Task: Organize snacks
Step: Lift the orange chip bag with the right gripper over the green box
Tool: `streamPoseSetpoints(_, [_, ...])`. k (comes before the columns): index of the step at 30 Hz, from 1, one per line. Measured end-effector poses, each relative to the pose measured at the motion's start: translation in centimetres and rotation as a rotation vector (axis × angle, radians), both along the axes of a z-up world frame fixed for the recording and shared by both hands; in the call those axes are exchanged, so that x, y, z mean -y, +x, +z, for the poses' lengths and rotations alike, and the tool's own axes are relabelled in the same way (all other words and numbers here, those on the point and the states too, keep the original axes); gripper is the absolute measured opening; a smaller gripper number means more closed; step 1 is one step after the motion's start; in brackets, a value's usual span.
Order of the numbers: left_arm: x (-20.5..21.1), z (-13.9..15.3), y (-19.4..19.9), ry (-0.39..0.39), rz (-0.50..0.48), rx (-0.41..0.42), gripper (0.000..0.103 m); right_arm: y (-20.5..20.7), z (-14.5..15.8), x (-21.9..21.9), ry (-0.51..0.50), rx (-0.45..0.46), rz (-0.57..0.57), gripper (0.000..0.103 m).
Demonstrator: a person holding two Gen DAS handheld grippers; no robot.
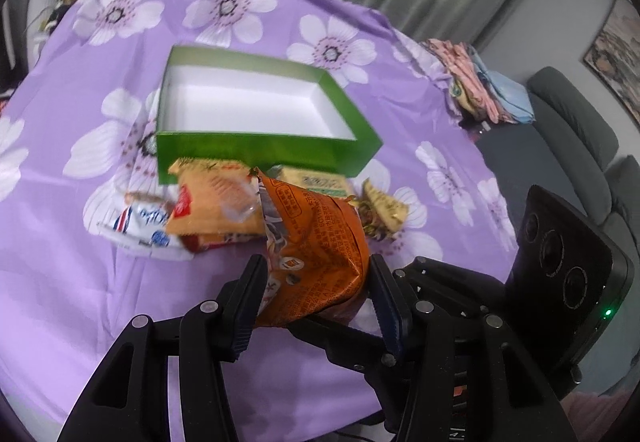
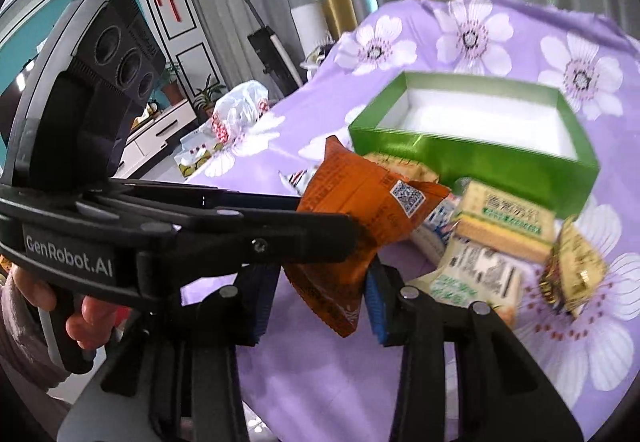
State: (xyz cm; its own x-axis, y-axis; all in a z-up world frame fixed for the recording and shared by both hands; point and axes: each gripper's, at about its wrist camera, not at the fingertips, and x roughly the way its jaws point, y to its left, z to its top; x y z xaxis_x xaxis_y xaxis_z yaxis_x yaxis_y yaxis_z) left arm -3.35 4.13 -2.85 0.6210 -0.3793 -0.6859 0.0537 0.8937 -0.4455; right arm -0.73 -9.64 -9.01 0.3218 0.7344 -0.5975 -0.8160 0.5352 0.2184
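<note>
Purple floral cloth (image 1: pixel 60 302) – green box (image 1: pixel 260 150) empty (white inside) – both grippers (image 1: pixel 316 282) (image 2: pixel 320 294) pinch orange packet (image 1: pixel 316 242).

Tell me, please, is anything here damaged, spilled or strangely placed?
Nothing is spilled or torn. One odd point: both the left gripper and the right gripper clamp the same orange snack packet, creasing it. The green box holds nothing, while the other snack packets lie heaped before it.

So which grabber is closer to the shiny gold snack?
Right. The right gripper holds the orange packet, and the gold snack lies just off to its right. The left gripper grips the same packet from the left side, farther away.
</note>
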Motion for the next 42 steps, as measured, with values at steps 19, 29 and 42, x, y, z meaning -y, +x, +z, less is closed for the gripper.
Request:
streamPoseSetpoints(19, [4.9,2.6,4.6,0.066,-0.119,0.062,0.052,2.9,2.3,4.1,0.045,0.127,-0.105,0.04])
streamPoseSetpoints(29, [5.2,3.9,8.0,0.08,-0.137,0.102,0.052,6.2,3.4,4.2,0.058,0.177,-0.144,0.04])
streamPoseSetpoints(42, [1.7,3.4,14.2,0.053,-0.064,0.072,0.052,12.2,4.0,0.6,0.029,0.157,-0.161,0.042])
